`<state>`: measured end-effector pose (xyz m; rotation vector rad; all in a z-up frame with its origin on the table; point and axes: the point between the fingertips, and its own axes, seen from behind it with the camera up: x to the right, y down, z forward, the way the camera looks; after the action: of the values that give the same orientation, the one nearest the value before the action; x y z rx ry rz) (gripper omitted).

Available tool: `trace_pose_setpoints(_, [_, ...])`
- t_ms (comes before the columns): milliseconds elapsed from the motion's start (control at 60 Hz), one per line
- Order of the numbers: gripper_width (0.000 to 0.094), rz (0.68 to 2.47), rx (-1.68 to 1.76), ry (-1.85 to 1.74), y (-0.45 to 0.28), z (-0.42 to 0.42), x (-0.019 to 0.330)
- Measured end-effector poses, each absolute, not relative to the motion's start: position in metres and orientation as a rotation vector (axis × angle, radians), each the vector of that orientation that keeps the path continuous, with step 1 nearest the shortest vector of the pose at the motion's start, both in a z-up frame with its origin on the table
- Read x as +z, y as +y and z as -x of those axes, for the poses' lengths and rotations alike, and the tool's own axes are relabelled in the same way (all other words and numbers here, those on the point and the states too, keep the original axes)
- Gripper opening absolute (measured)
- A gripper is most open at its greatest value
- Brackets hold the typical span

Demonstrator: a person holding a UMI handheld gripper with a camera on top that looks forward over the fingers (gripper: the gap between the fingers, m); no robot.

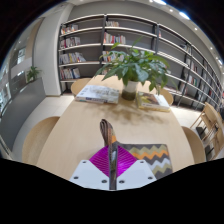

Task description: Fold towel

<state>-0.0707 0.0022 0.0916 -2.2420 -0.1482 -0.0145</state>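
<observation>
Wood, cloth and matt pads in a library setting

The desk (pixel 80 125) is seen as pale wood with a smooth, faintly satin finish. The towel (pixel 140 154), near the gripper (pixel 114 160), is shown as soft woven cloth with a zigzag pattern, a fold of it pinched between the matt magenta pads (pixel 101 160). The plant (pixel 135 68) at the far end is marked by glossy green leaves. An open book (pixel 98 94) to its left is seen as matt paper. The shelves (pixel 85 45) behind appear dark and metal-framed.

zigzag-patterned towel (pixel 140 153) on the wooden table, one corner between the tongs (pixel 113 160)
</observation>
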Motion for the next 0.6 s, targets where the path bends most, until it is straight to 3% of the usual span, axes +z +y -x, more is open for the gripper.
trace_pose_setpoints(83, [0.0058, 2.216, -0.041, -0.130, 0.002, 0.018, 0.115])
trace_pose_setpoints(167, [0.0058, 2.216, -0.083, -0.117, 0.009, -0.032, 0.117])
trace_pose_setpoints(350, [0.0131, 2.354, -0.081, -0.087, 0.002, -0.108, 0.050])
trace_pose_setpoints(400, [0.0251, 2.378, -0.112, -0.084, -0.006, -0.125, 0.032])
trace_pose_setpoints(433, [0.0424, 2.395, -0.129, -0.092, -0.011, -0.133, 0.028])
trace_pose_setpoints(500, [0.0660, 2.387, -0.125, -0.129, -0.018, -0.138, 0.032])
trace_pose_setpoints(533, [0.0738, 2.376, -0.124, -0.136, -0.022, -0.142, 0.042])
trace_pose_setpoints(600, [0.0808, 2.339, -0.117, -0.143, -0.027, -0.140, 0.055])
